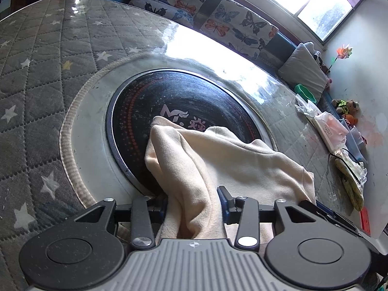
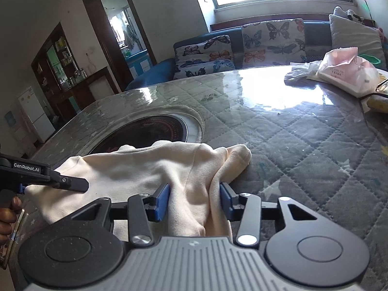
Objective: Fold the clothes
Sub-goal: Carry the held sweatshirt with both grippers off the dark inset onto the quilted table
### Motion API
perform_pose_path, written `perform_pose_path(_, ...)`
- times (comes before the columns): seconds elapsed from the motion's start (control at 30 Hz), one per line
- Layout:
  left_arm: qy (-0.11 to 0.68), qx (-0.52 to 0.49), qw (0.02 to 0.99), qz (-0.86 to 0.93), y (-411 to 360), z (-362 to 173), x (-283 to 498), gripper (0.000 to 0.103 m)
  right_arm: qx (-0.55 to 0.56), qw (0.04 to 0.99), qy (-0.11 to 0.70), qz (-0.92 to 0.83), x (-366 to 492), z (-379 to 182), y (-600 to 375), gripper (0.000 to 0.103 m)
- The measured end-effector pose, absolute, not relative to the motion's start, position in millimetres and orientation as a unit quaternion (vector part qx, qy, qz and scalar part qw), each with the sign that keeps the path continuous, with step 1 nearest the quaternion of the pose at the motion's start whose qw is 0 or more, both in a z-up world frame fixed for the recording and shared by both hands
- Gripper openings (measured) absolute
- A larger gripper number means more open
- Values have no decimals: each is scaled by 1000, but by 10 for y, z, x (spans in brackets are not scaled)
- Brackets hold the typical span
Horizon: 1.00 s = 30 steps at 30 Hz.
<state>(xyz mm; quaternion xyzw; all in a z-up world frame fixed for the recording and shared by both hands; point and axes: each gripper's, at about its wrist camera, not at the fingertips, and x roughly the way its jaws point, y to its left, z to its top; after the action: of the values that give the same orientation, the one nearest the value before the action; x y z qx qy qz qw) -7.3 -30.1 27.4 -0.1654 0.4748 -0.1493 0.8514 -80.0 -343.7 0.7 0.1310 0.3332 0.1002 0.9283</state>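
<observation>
The left tool [image 1: 194,206] is pinching one bunched end of the cream cloth [image 1: 218,160]. The right tool [image 2: 194,202] is pinching the other end. The cloth is lying on the quilted desk [image 2: 303,145], partly over the black round plate [image 1: 150,111].

Each claw [image 2: 194,200] is black with blue pads [image 2: 163,200], silver screws, ribbed grey housing — one marked "GenRobot.AI".
</observation>
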Motion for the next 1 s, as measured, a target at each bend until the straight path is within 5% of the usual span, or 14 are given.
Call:
perform_pose_path(0.17,473,-164,853,-152,-322,267,-68,38,114,931,334,88,-798,10,-3355,45)
perform_pose_path(0.23,472,-161,853,-152,-336,267,-75,34,111,932,333,86,-808,17,-3324,32)
perform_pose_path(0.43,462,-136,863,-156,-417,307,-110,28,111,938,319,79,-883,73,-3278,23)
perform_pose_path(1.0,426,-109,876,-198,-597,595,-277,27,90,958,267,59,-1268,482,-3210,17)
